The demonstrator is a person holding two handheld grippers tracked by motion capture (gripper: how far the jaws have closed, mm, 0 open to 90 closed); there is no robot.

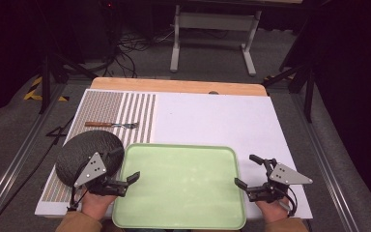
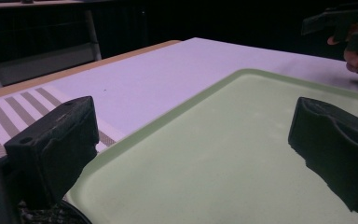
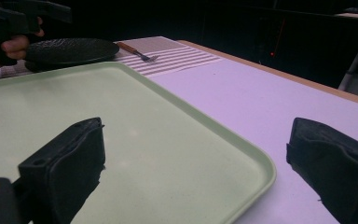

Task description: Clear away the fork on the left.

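Two grippers, spread wide: left gripper, right gripper | one tray | one plate | one fork

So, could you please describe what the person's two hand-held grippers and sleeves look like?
Each hand-held gripper, left and right, is black, with two chunky, blocky black jaws and a grey three-cornered plate dotted with small holes on top. A thin black cable loops beside each hand. The sleeves at the bottom edge of the high view are tan-brown.
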